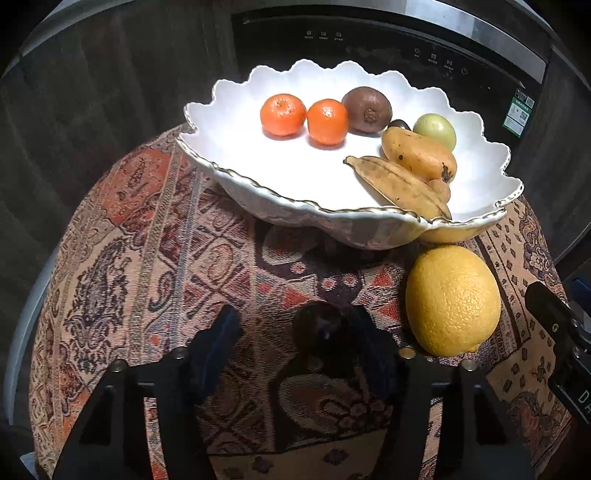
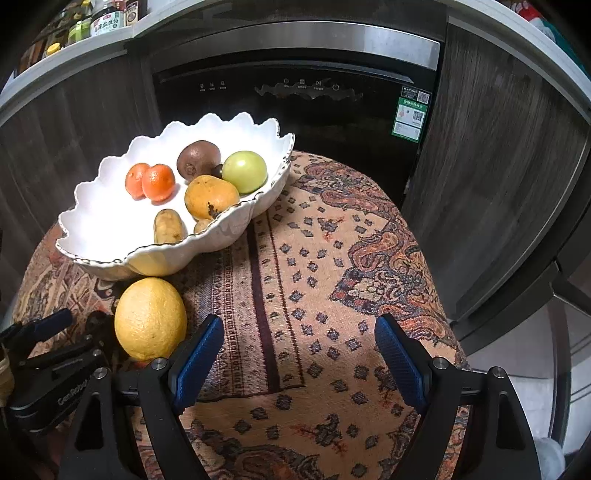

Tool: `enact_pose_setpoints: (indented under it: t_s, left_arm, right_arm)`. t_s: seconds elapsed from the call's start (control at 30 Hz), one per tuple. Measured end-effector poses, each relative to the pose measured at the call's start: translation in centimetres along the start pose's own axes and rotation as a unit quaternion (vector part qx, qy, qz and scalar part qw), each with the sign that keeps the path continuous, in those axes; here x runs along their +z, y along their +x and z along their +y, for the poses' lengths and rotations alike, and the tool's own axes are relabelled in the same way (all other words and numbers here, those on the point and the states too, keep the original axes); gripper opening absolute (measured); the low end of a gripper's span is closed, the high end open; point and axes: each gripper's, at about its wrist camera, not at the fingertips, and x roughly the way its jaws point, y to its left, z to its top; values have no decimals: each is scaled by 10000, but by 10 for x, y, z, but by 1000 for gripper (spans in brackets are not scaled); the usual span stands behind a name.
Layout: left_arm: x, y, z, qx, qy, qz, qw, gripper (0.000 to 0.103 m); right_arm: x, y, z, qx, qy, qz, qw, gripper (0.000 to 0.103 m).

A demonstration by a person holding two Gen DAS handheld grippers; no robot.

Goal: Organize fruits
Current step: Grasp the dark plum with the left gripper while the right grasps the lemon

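A white scalloped bowl (image 1: 236, 173) (image 2: 99, 229) sits on the patterned cloth. It holds two tangerines (image 1: 283, 114) (image 2: 158, 181), a brown kiwi (image 1: 366, 109) (image 2: 198, 159), a green fruit (image 1: 434, 130) (image 2: 244, 171), a yellow mango (image 1: 418, 155) (image 2: 211, 197) and a browned banana (image 1: 402, 187). A large lemon (image 1: 453, 299) (image 2: 150, 323) lies on the cloth in front of the bowl. A small dark round fruit (image 1: 320, 326) lies between the fingers of my open left gripper (image 1: 303, 343). My right gripper (image 2: 299, 350) is open and empty, to the right of the lemon.
A black dishwasher front (image 2: 295, 96) and dark wood cabinets (image 2: 495, 155) stand behind the table. Bottles (image 2: 107, 22) stand on the counter at upper left. The right gripper's body (image 1: 561, 332) shows at the right edge of the left wrist view.
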Motion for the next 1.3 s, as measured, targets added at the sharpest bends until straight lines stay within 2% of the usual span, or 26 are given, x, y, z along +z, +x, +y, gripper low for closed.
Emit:
enact_pose_setpoints:
  t_s: [0.13,0.3,0.33,0.53,0.83,1.1,1.3]
  left_arm:
    - [-1,0,-3,-53,21,-37,10000,50]
    - [0,-1,-7,-162,81,-49,9998,29]
    - [0,-1,-7,-179,87,-43,9998,28]
    - [1,-4,-8,-181,74,-30,9998,28]
    - [-2,-27,11,-98,-30,-178,9998,28]
    - [-7,-45,42,53,-264,-245,9993,28]
    - [-13,-46,66,192,-420,-244,9986,28]
  right_arm:
    - [0,1,-3,24,60,17,10000,85]
    - [-1,2,-7,61,160,50,9998,85]
    - [0,2,-8,63,171,49,9998,85]
    - [1,-1,-8,26,165,-33,9999,85]
    - [3,-13,4,100,10,-160,9998,85]
    - [4,-24,33,322,-260,-293,9987,85]
    - [3,-18,61,555,-465,-200,9972,85]
